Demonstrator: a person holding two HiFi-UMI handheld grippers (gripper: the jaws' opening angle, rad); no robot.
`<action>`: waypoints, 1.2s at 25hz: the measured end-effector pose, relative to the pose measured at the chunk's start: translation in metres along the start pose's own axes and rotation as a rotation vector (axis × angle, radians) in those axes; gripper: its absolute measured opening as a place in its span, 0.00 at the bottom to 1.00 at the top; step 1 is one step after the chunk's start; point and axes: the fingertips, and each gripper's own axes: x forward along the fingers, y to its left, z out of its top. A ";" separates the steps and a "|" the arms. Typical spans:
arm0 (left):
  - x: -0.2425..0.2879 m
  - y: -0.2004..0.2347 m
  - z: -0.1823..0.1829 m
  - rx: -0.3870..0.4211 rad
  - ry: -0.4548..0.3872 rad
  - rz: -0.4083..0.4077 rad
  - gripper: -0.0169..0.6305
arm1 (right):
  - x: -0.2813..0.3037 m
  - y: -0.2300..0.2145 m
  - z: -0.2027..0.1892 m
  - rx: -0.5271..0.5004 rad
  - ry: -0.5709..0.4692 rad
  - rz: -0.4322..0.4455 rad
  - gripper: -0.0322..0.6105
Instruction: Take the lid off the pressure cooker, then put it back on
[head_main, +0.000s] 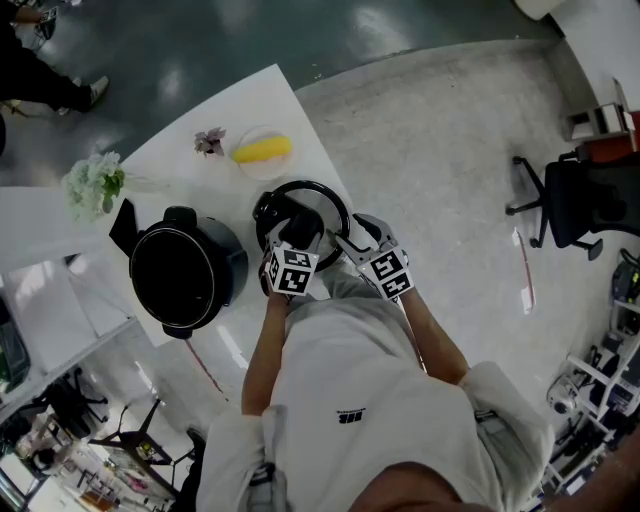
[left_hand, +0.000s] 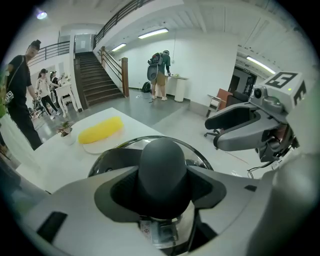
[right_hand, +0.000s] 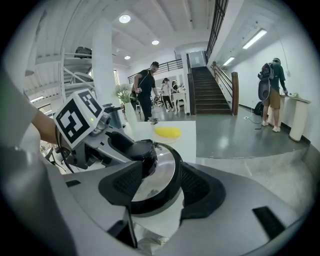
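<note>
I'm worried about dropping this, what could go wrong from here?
The lid sits near the table edge; a slip could send it to the floor. The left fingers pinch only the rounded knob, so the lid might tip when lifted. The plate behind it is close enough to get bumped.

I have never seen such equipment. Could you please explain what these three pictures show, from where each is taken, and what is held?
There is no robot: a person holds a two-jaw gripper in each hand. The head view looks down from the person's head; the other two cameras ride on the grippers. On the white table stand the open pressure cooker, its lid, flowers and a yellow oblong thing on a plate. On the left gripper the jaws are shut on the lid's black knob; on the right gripper they seem to clamp the lid's rim.
</note>
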 end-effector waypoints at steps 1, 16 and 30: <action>0.000 0.000 0.000 -0.001 0.002 0.001 0.47 | 0.000 0.000 0.000 -0.002 -0.001 -0.002 0.42; -0.013 -0.008 0.017 0.017 -0.035 -0.019 0.47 | -0.013 -0.005 0.001 -0.003 -0.016 -0.045 0.42; -0.059 -0.016 0.057 0.066 -0.100 -0.038 0.47 | -0.038 0.008 0.048 -0.047 -0.080 -0.053 0.42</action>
